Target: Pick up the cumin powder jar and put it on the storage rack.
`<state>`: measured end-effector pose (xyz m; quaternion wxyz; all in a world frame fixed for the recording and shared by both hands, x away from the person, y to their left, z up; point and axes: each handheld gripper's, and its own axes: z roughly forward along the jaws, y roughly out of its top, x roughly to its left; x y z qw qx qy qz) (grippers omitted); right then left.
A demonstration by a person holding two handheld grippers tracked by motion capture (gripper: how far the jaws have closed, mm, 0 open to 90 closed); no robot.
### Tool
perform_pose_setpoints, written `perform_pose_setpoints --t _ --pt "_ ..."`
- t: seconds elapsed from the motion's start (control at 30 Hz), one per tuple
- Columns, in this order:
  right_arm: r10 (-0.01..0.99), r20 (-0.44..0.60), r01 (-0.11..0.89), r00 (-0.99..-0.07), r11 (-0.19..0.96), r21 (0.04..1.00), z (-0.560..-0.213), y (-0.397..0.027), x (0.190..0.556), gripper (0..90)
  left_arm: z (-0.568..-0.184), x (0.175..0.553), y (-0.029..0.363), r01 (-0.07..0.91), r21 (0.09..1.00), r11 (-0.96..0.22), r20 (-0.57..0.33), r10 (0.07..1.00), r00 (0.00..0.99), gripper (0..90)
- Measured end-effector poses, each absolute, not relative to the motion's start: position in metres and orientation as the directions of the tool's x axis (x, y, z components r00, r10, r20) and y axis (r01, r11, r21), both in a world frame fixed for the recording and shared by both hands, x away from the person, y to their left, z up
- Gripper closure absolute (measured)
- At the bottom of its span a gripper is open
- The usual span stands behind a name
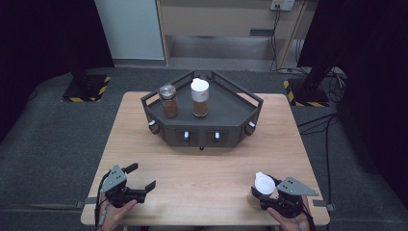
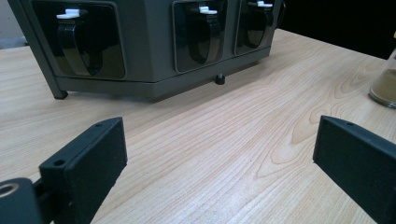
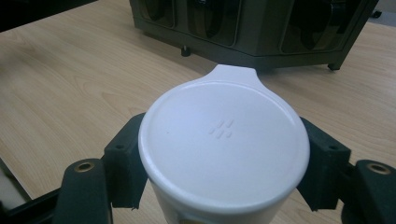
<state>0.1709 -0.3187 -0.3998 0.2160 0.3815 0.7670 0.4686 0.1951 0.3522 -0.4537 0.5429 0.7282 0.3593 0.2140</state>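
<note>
My right gripper [image 1: 263,192]: clamped on the white-lidded spice jar [image 3: 224,144], at table's [image 1: 202,168] near right edge.
My left gripper [image 1: 139,178]: jaws apart, nothing between them.
Rack [image 1: 226,115]: holds two other jars.

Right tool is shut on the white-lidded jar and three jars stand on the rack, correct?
Not quite: the high view shows two jars on the rack, not three. The right tool is indeed shut on the white-lidded jar.

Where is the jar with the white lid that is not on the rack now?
In the high view the white-lidded jar stands near the table's front right edge, clamped in the right gripper.
</note>
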Motion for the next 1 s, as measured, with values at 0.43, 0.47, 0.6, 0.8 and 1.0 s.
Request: perform_pose_setpoints --t 0.43,0.47,0.6,0.8,1.0 --pt "0.78 0.026 0.39 -0.625 0.283 0.876 -0.384 -0.315 0.179 30.6 -0.454 0.195 0.352 0.291 0.944 -0.152 -0.079 0.756 0.65 1.9" --pt "0.78 0.025 0.388 -0.626 0.283 0.877 -0.383 -0.315 0.18 30.6 -0.454 0.195 0.352 0.292 0.944 -0.152 -0.079 0.756 0.65 1.9" --pt "0.781 0.028 0.392 -0.624 0.282 0.876 -0.374 -0.313 0.186 30.6 -0.454 0.195 0.352 0.292 0.944 -0.152 -0.08 0.755 0.651 1.9" --pt "0.777 0.022 0.394 -0.63 0.294 0.871 -0.361 -0.309 0.196 30.7 -0.454 0.196 0.352 0.293 0.944 -0.153 -0.08 0.756 0.65 1.9" --pt "0.777 0.022 0.4 -0.629 0.299 0.866 -0.349 -0.304 0.206 30.7 -0.454 0.196 0.352 0.293 0.943 -0.156 -0.078 0.755 0.651 1.8"
